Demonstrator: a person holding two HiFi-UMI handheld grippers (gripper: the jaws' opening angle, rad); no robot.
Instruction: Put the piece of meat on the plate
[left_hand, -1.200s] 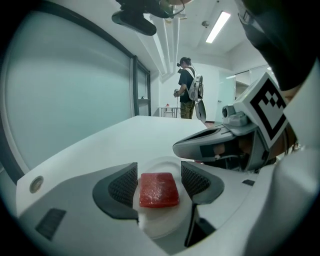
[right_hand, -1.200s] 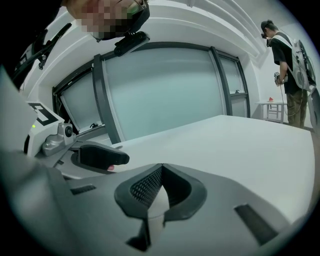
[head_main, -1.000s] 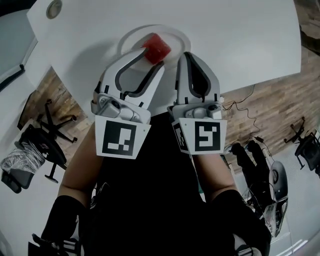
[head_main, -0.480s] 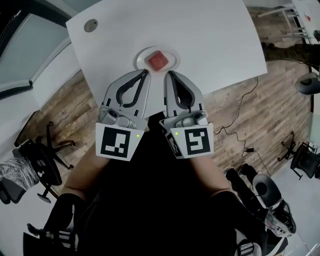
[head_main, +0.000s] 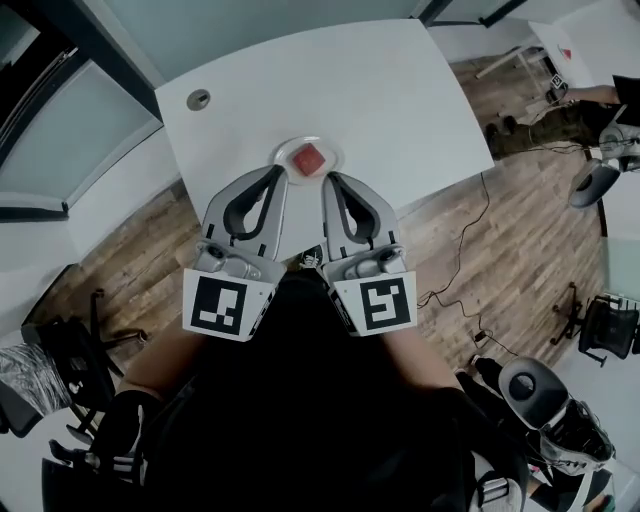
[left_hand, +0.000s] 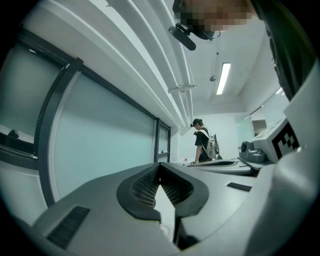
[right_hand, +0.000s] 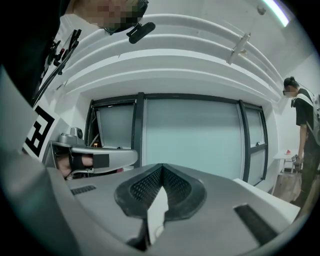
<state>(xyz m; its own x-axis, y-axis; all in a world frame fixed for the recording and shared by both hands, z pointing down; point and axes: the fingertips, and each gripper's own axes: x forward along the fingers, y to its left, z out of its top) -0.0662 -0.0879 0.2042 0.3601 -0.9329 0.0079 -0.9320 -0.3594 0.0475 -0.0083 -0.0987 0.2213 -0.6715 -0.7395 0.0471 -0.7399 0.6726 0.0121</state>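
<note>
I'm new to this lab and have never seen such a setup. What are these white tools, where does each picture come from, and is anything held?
There is no robot: a person holds a two-jaw gripper in each hand. The head view comes from a camera on the person's head, looking steeply down at the left gripper and right gripper, side by side. The marker cubes are parts of them. Beyond them is a white table with a plate, and a red piece of meat lies on the plate. The other two pictures come from cameras riding on each gripper, looking along its jaws into the room. In both, the jaws are together with nothing between them, so nothing is held.
</note>
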